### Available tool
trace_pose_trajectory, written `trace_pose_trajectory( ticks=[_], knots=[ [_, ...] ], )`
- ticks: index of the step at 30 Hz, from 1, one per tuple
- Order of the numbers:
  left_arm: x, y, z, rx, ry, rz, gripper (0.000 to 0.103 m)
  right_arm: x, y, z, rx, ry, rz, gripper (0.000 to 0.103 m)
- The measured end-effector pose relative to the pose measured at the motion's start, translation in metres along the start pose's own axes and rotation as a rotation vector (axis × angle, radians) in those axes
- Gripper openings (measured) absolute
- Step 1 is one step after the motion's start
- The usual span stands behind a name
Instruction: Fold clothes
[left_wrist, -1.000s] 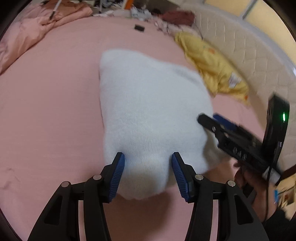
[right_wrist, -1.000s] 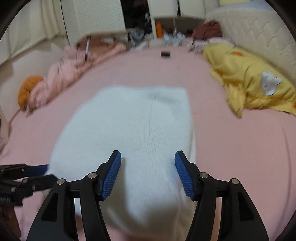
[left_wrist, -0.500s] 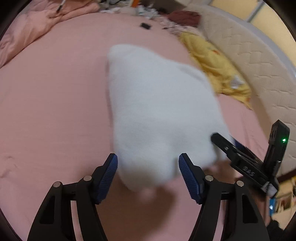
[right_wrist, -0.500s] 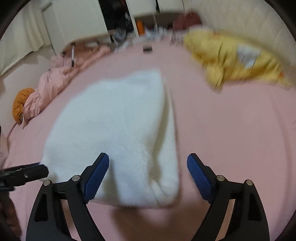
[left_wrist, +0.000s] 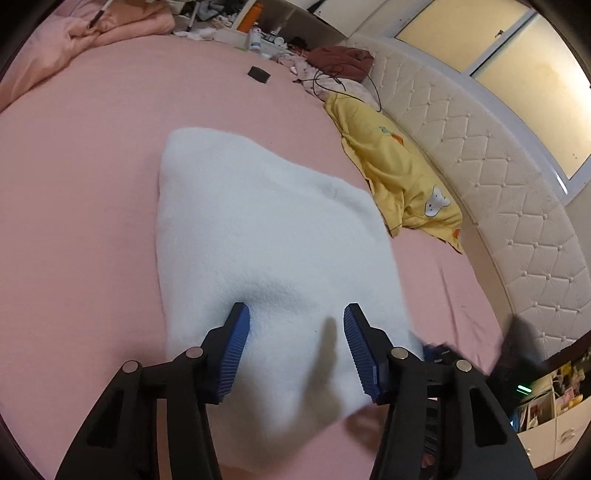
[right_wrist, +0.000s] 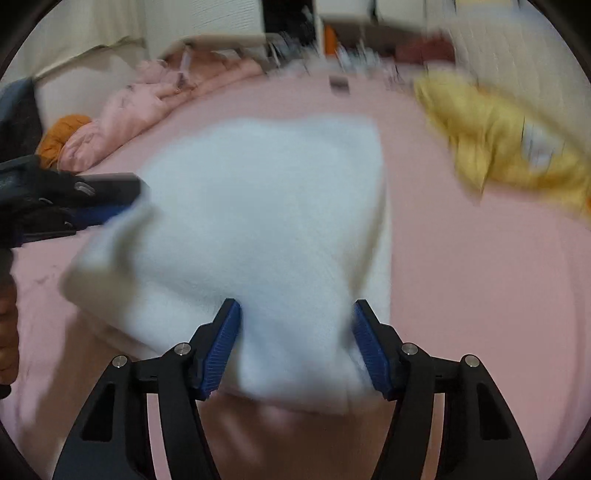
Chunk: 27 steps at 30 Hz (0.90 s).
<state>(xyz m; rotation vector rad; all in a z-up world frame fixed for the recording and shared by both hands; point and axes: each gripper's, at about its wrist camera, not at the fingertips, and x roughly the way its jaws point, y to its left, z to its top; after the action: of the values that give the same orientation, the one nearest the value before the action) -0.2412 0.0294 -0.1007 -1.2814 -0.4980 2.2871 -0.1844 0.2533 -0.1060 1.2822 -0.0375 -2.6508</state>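
Scene: I see a pink bed (left_wrist: 74, 184) with a white, fluffy garment (left_wrist: 258, 229) lying across its middle.
Garment: folded into a thick pad, its near edge towards both cameras; in the right wrist view the near left corner (right_wrist: 103, 258) stands lifted off the bed, blurred.
Left gripper (left_wrist: 295, 345): I read its jaws as closing. The near edge of the garment lies between the blue pads (left_wrist: 236, 350); whether the pads press on the cloth I cannot tell for certain, but a gap shows at the right pad.
Right gripper (right_wrist: 295, 343): jaws closing at a medium spread. The garment's near right edge fills the gap, and both pads (right_wrist: 221, 347) touch the bunched cloth.
Cross view: the left gripper (right_wrist: 74, 199) appears at the left of the right wrist view, at the garment's lifted corner; the right gripper (left_wrist: 517, 350) shows as a dark blur at the right of the left wrist view.
Yellow cloth (left_wrist: 399, 177): crumpled on the bed beside the white headboard (left_wrist: 498, 177), apart from the garment.
Pink quilt (right_wrist: 147, 103): heaped at the far left edge.
Black item (left_wrist: 258, 74): small, flat, far on the bed.
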Motion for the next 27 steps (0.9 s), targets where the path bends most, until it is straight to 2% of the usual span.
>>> trace_pose_trajectory(
  ticks=[1, 2, 6, 8, 10, 11, 15, 16, 18, 20, 21, 22, 24, 25, 26, 27],
  knots=[
    [-0.002, 0.001, -0.001, 0.005, 0.006, 0.018, 0.037, -0.008, 0.002, 0.000, 0.000, -0.023, -0.007, 0.063],
    [-0.006, 0.000, 0.000, 0.010, 0.009, 0.034, 0.035, -0.016, 0.006, 0.000, -0.003, -0.050, -0.014, 0.063],
    [-0.044, -0.015, -0.013, 0.050, -0.068, 0.038, 0.040, -0.051, 0.018, 0.001, -0.011, -0.155, -0.044, 0.063],
    [-0.042, -0.021, -0.022, 0.084, -0.052, 0.057, 0.042, -0.068, 0.032, -0.002, -0.031, -0.196, -0.016, 0.063],
    [-0.027, -0.020, -0.031, 0.109, -0.006, 0.102, 0.041, -0.070, 0.041, -0.005, -0.042, -0.193, 0.024, 0.063],
    [-0.020, -0.018, -0.032, 0.105, 0.004, 0.121, 0.041, -0.061, 0.044, -0.004, -0.047, -0.160, 0.021, 0.063],
    [-0.020, -0.006, -0.027, 0.035, 0.019, 0.097, 0.041, -0.023, 0.030, -0.011, 0.031, -0.025, 0.063, 0.062],
    [-0.025, -0.007, -0.026, 0.036, 0.023, 0.095, 0.041, -0.027, 0.025, -0.009, 0.060, -0.038, 0.085, 0.062],
    [-0.037, -0.007, -0.026, 0.030, 0.022, 0.089, 0.048, -0.048, 0.006, -0.006, 0.208, -0.103, 0.207, 0.063],
    [-0.057, 0.000, -0.035, -0.037, 0.002, 0.057, 0.082, -0.067, -0.020, -0.012, 0.415, -0.190, 0.361, 0.083],
    [-0.064, 0.006, -0.042, -0.089, 0.003, 0.021, 0.087, -0.075, -0.036, -0.018, 0.545, -0.238, 0.448, 0.094],
    [-0.068, 0.012, -0.050, -0.147, 0.010, -0.024, 0.089, -0.076, -0.048, -0.026, 0.662, -0.236, 0.521, 0.096],
    [-0.069, 0.022, -0.070, -0.219, 0.044, -0.007, 0.089, -0.058, -0.064, -0.043, 0.878, -0.117, 0.737, 0.096],
    [-0.065, 0.023, -0.078, -0.201, 0.060, 0.045, 0.089, -0.049, -0.064, -0.050, 0.940, -0.060, 0.812, 0.096],
    [-0.061, 0.021, -0.085, -0.161, 0.075, 0.113, 0.089, -0.041, -0.061, -0.055, 0.970, -0.016, 0.857, 0.096],
    [-0.054, 0.017, -0.090, -0.105, 0.096, 0.174, 0.089, -0.034, -0.056, -0.054, 0.962, 0.015, 0.862, 0.096]
  ],
)
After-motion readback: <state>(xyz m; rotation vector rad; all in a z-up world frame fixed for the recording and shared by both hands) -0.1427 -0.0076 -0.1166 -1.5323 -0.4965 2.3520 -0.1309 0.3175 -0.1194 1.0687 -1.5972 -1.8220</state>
